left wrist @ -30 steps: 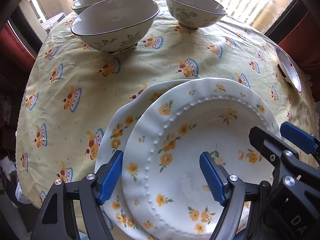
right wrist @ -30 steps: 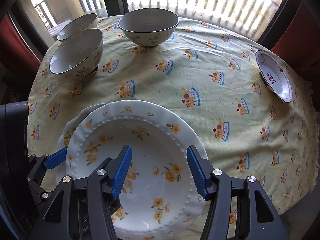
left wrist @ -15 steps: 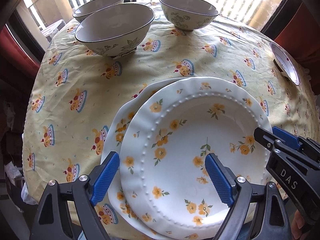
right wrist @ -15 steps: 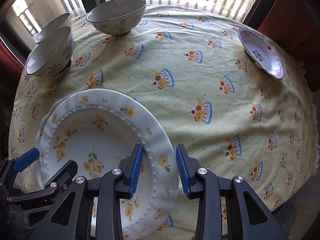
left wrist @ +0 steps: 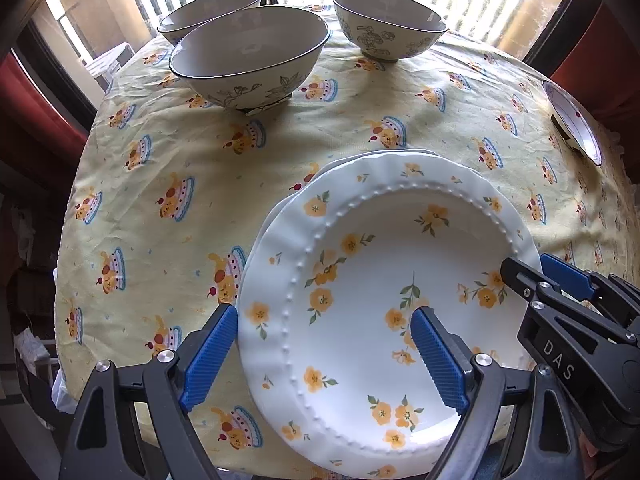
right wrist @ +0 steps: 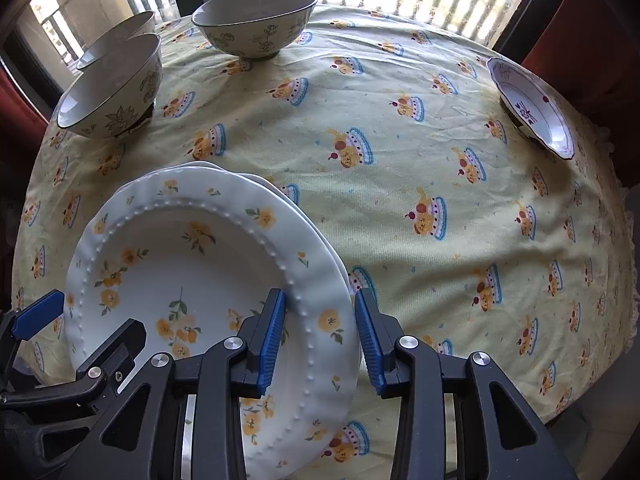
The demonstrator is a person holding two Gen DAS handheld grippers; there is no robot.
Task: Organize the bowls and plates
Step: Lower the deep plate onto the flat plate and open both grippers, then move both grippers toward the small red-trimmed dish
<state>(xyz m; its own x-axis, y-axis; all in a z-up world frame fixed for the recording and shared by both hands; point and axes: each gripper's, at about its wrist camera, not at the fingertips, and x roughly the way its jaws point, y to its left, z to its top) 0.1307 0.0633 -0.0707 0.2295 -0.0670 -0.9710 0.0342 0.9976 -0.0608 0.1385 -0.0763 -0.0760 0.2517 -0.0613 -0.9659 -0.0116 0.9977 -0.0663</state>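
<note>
A: What is shown in the left wrist view?

B: The left gripper is held wide, its jaws having just been opening. The near-left rim of the top floral plate lies between the pads, apparently unpressed. That plate is stacked on a second plate, of which only an edge shows at twelve o'clock. Three bowls are set at the far edge of the tablecloth: a large bowl at eleven o'clock, a second bowl behind it, a third bowl at one o'clock.

A: And the right wrist view?

B: The right gripper is set narrow, its jaws having just been closing, then easing slightly. The plate's right rim is straddled, with the inner pad touching; a firm pinch cannot be confirmed. A small red-patterned dish is seen at two o'clock, well apart.

A: How is the plate judged to handle?

B: It is judged stiff, glazed, slippery and breakable. It is best taken by the scalloped rim, where the beaded ridge may stop a pad from sliding.
</note>
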